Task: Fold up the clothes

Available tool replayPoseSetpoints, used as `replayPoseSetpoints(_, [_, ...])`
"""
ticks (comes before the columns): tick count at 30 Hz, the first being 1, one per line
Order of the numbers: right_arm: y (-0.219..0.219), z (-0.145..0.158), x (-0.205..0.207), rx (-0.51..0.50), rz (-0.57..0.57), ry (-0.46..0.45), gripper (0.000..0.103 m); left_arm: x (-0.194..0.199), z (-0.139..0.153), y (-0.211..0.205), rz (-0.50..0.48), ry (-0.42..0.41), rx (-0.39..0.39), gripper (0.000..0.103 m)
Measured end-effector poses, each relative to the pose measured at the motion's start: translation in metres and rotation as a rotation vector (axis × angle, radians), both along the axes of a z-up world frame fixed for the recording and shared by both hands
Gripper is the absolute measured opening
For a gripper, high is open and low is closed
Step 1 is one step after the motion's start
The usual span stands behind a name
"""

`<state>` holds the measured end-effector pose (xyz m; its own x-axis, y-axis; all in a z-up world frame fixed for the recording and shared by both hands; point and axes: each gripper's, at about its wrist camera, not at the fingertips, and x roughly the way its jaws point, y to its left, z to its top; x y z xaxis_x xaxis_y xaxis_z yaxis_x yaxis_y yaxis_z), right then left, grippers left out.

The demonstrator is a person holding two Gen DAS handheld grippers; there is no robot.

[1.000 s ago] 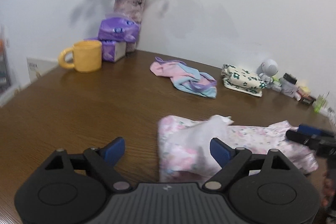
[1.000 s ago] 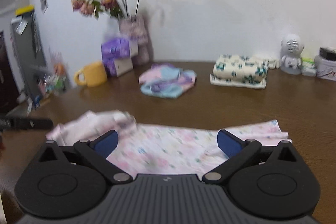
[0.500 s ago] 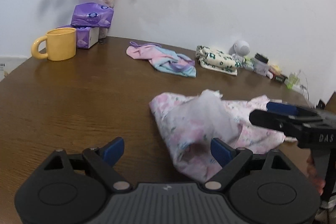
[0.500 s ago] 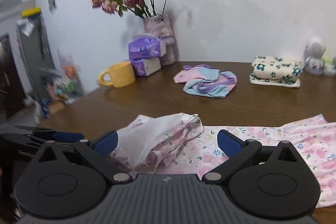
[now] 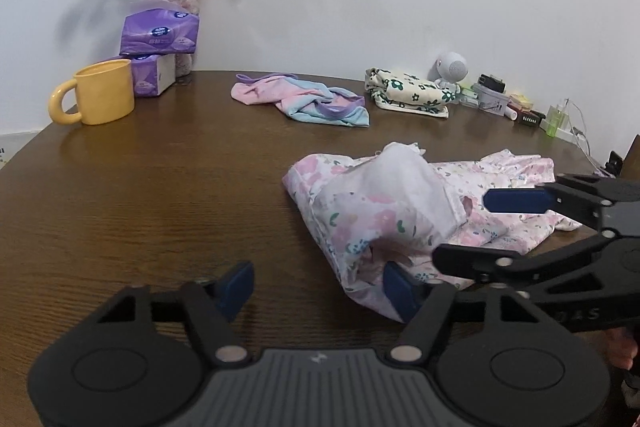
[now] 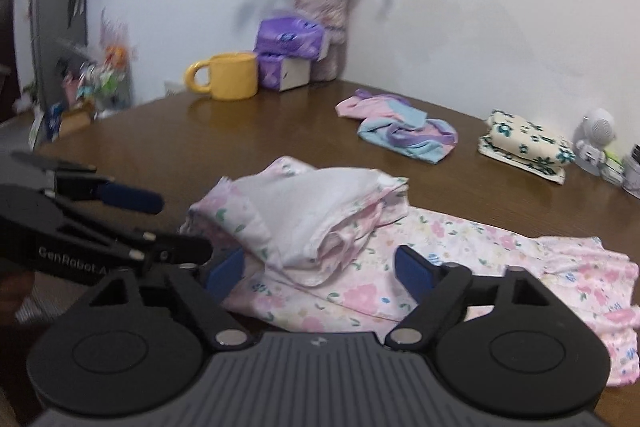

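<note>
While the pink floral garment (image 6: 420, 259) lies on the table (image 5: 160, 195) with its long axis running off to the right, its bunched, turned-back end sits nearest both claws. Left claw (image 5: 316, 287) is closing, cloth only brushing its right finger; right claw (image 6: 320, 267) is closing astride the bunch, gripping nothing yet. Compared with a second ago, the right claw has swung across to that end
</note>
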<state>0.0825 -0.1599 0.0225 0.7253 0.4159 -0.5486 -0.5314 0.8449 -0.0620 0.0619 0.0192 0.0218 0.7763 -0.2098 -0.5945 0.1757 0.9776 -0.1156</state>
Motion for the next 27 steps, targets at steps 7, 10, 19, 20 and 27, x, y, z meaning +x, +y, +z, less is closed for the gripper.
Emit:
replayPoseSetpoints(7, [-0.010, 0.003, 0.010, 0.111, -0.039, 0.059, 0.076, 0.001, -0.001, -0.007, -0.040, -0.004, 0.027, 0.053])
replayPoseSetpoints(10, [-0.014, 0.002, 0.017, 0.131, -0.064, 0.090, 0.061, 0.003, -0.003, -0.012, -0.058, 0.001, 0.049, 0.044])
replayPoseSetpoints(19, [-0.030, -0.009, 0.032, 0.256, -0.101, 0.212, 0.011, 0.003, -0.006, -0.026, -0.099, -0.003, 0.137, 0.011])
replayPoseSetpoints(20, [-0.034, -0.010, 0.033, 0.274, -0.109, 0.224, 0.010, 0.003, -0.006, -0.028, -0.106, -0.005, 0.156, 0.010])
replayPoseSetpoints(27, [-0.054, -0.017, 0.038, 0.349, -0.159, 0.283, 0.008, 0.001, -0.008, -0.035, -0.123, -0.018, 0.219, 0.009])
